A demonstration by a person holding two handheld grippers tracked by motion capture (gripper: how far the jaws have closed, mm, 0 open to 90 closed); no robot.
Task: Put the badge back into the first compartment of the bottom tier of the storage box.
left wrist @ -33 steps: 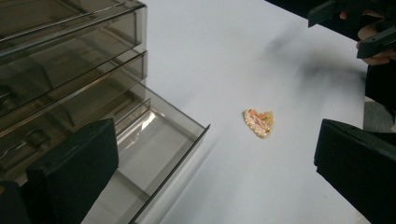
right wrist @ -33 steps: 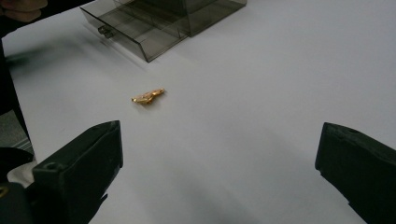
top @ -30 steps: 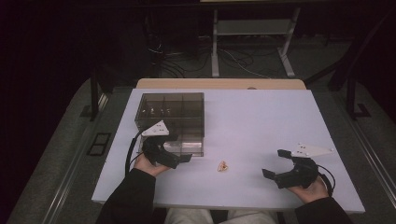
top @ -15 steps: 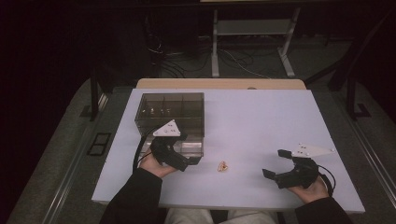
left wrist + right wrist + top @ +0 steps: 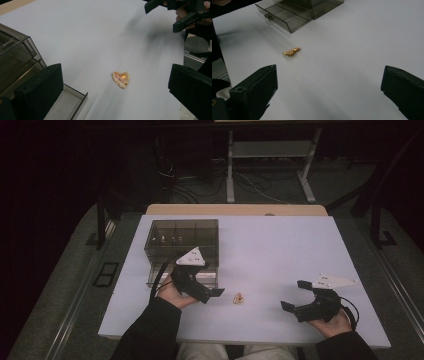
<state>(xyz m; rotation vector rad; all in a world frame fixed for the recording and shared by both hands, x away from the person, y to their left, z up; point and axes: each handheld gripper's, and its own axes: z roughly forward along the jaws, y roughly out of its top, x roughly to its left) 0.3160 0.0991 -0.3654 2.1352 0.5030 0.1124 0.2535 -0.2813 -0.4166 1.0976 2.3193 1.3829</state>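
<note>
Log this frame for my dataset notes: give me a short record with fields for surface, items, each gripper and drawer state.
surface: white table
items: smoky clear drawer box; small gold heart-shaped trinket
drawer: bottom drawer pulled out toward the person
trinket position: lying flat on the table, apart from the box, between the two grippers
left gripper: jaws open, empty, beside the open drawer, pointing at the trinket
right gripper: jaws open, empty, off to the trinket's right
contact: neither gripper touches the trinket
</note>
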